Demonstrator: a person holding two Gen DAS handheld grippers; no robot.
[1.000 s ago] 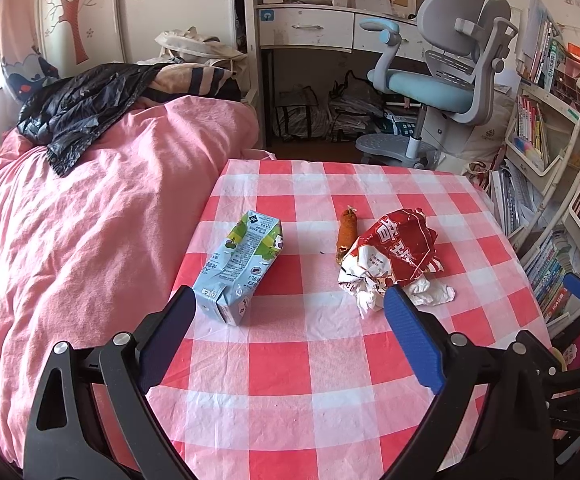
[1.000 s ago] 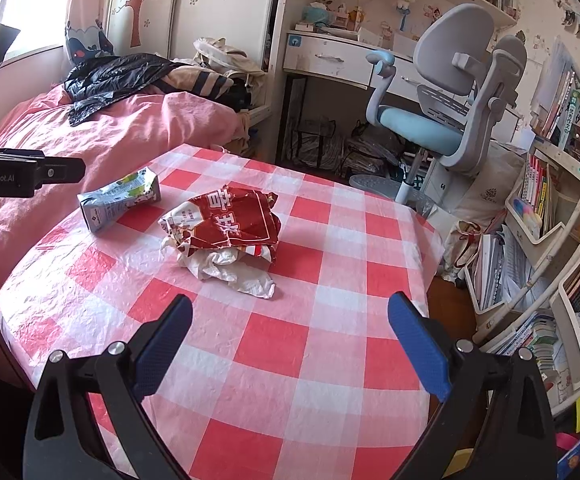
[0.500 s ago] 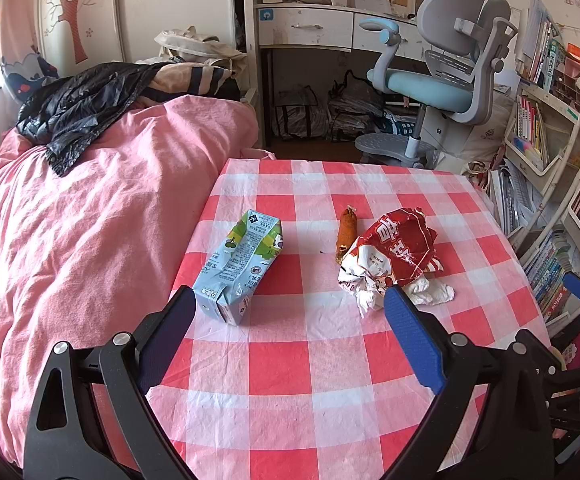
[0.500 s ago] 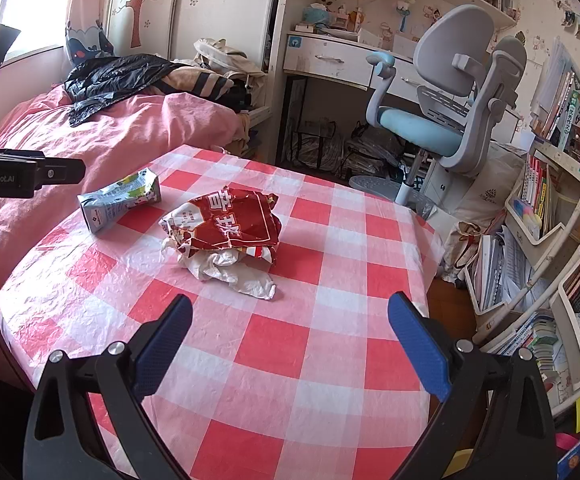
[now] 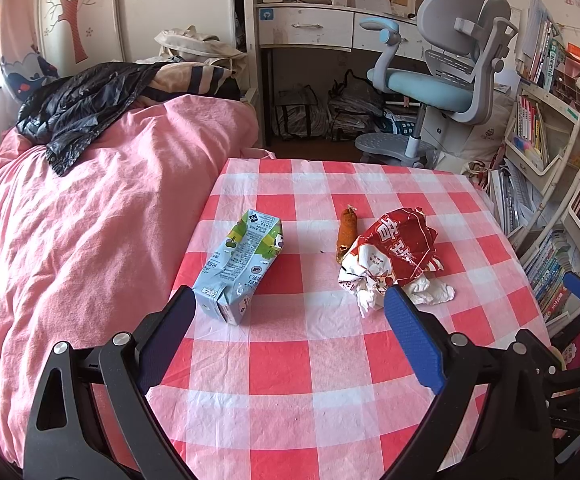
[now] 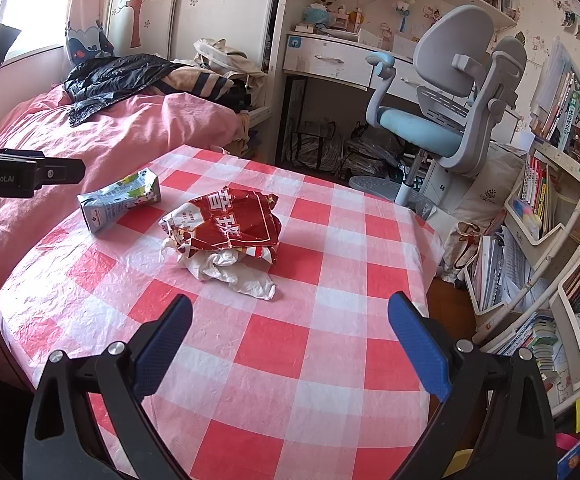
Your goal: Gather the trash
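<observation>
Your left gripper [image 5: 285,312] and right gripper [image 6: 290,316] both gape wide, holding nothing; carton [image 5: 239,266] lies near the table's [image 5: 290,368] bed-side edge; wrapper [image 5: 394,254] mid-table, sausage [image 5: 347,233] touching it.

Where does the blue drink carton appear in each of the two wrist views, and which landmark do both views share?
Left wrist view: the drink carton lies left of centre, just above the left finger.
Right wrist view: the carton lies at upper left, left of the red wrapper.
Shared landmark: the grey and blue desk chair behind the table.
</observation>
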